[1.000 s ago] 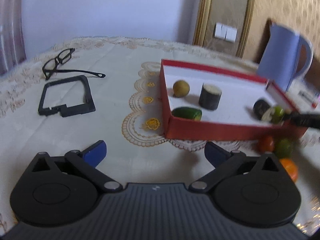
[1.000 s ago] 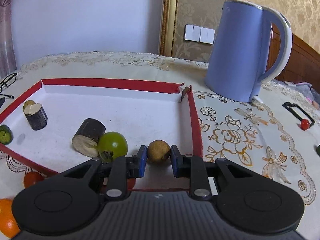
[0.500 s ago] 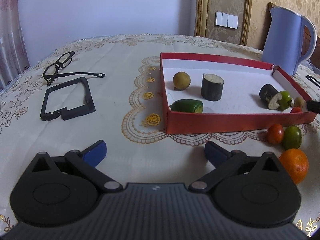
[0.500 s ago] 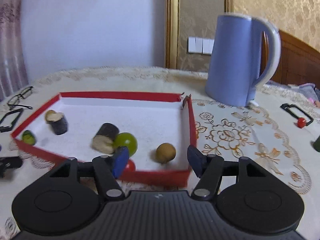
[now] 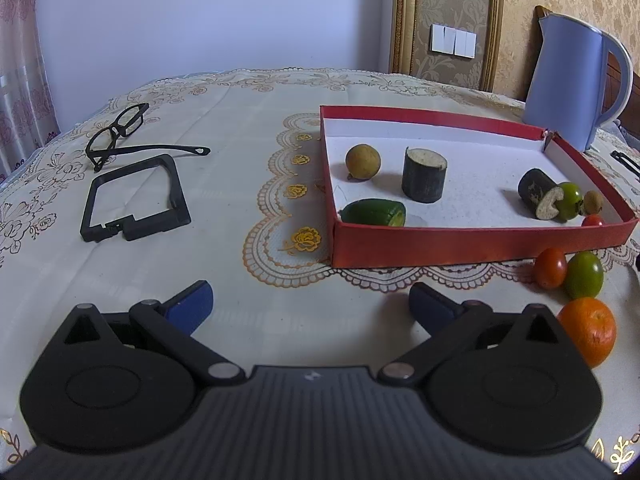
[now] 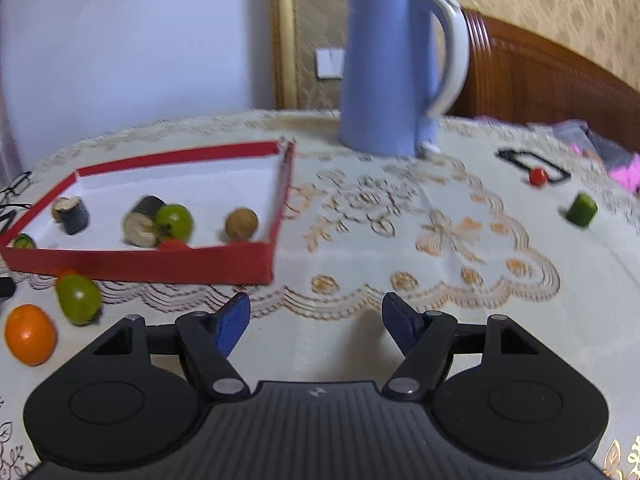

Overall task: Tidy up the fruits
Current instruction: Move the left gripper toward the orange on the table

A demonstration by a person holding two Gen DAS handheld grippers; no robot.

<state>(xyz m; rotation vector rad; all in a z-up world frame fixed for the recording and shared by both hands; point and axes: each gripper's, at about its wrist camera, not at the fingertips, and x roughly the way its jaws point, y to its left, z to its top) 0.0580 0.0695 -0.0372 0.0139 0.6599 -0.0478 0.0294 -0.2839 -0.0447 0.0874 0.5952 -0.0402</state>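
Observation:
A red box (image 5: 480, 240) with a white floor holds a brown round fruit (image 5: 363, 161), a cucumber end (image 5: 374, 213), two dark cut pieces, a green fruit (image 5: 570, 200) and a small brown fruit (image 6: 241, 223) near its right wall. In front of the box lie a tomato (image 5: 551, 268), a green fruit (image 5: 584, 280) and an orange (image 5: 588, 330). My left gripper (image 5: 310, 306) hovers open over bare cloth, left of the box. My right gripper (image 6: 316, 322) is off the box's near right corner, its jaws opening with nothing between them.
A blue kettle (image 6: 384, 72) stands behind the box. A green cucumber piece (image 6: 582, 210) and a small red fruit (image 6: 537, 176) by a black frame lie far right. Glasses (image 5: 120, 132) and another black frame (image 5: 132, 200) lie left on the lace tablecloth.
My right gripper let go of the small brown fruit inside the box, opened, and drew back and to the right. The left gripper stayed put.

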